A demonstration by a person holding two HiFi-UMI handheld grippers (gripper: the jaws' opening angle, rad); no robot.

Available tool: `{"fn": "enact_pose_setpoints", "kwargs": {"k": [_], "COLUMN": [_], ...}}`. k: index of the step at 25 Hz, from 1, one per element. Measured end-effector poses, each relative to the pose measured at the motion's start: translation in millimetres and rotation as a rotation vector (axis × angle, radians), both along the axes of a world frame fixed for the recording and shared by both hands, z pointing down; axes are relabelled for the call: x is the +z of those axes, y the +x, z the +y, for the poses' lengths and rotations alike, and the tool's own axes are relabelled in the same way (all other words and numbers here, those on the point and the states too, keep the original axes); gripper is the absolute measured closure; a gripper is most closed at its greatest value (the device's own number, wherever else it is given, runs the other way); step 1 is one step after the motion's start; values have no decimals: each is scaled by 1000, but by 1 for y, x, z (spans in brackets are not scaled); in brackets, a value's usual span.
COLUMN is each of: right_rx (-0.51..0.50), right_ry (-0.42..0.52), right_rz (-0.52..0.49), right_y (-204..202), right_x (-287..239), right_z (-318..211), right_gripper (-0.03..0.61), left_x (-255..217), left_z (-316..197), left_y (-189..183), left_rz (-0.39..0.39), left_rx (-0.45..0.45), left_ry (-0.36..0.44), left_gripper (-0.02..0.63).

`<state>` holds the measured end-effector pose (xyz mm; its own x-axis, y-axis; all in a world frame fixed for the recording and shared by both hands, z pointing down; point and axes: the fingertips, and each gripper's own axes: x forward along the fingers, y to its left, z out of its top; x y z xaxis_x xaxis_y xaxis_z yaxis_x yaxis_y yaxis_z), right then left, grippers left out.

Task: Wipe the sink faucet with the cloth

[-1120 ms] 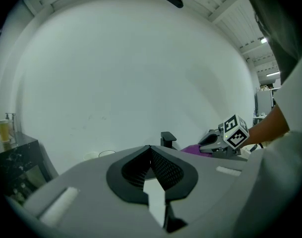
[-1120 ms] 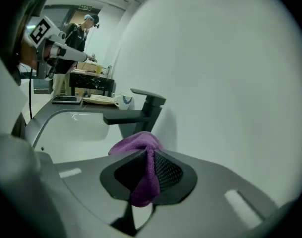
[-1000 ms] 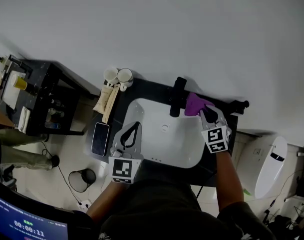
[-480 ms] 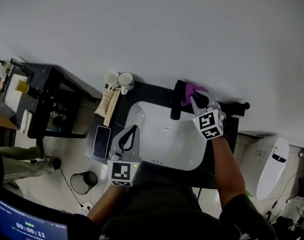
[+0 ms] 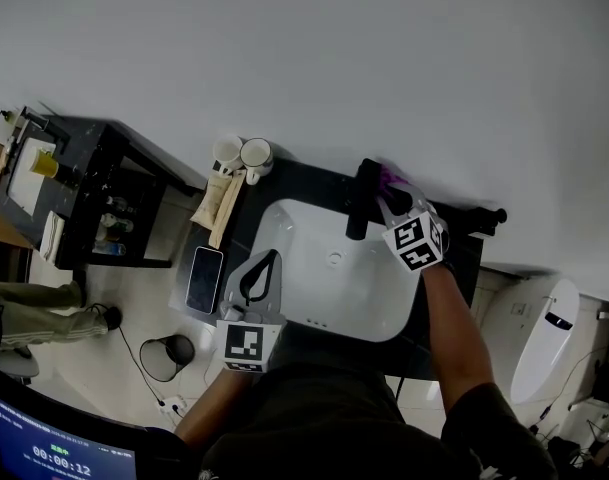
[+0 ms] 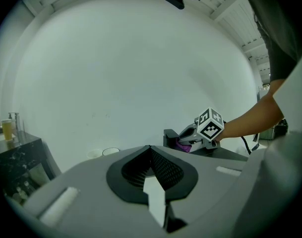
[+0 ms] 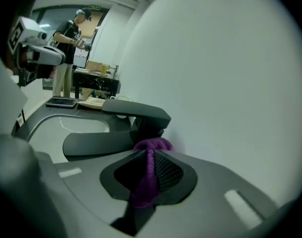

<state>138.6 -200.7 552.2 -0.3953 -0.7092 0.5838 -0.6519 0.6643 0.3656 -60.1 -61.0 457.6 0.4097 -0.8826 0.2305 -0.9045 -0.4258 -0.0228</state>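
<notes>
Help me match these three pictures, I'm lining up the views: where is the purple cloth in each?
Head view: purple cloth upper right of centre, just behind the black faucet.
Left gripper view: small patch right of centre, under the right gripper's marker cube.
Right gripper view: low centre, pinched in that gripper's jaws.
Shared landmark: the faucet.

faucet: matt black | cloth: fuzzy purple fabric | sink: glossy white

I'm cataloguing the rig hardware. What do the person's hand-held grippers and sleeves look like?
Both the left hand-held gripper and right hand-held gripper have grey bodies, black ribbed pads and a white cube bearing black square markers. The person wears a dark short-sleeved top.
</notes>
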Motion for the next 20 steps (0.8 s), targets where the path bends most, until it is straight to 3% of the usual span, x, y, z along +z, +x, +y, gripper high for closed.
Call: {"fn": "enact_pose_setpoints", "kwargs": {"k": [6, 20], "right_rx": [10, 28], "right_ry": [-46, -206], "right_rz": [-51, -31], "right_y": [-1, -3], "right_x": [18, 84], "right_z": [-8, -12], "right_gripper": [529, 531], "left_x": [5, 14], "left_z": [2, 4], "left_y": [-3, -7], "left_rz": [-15, -33], "left_rx": [-17, -43], "left_ry": [-22, -42], "left_gripper": [603, 603]}}
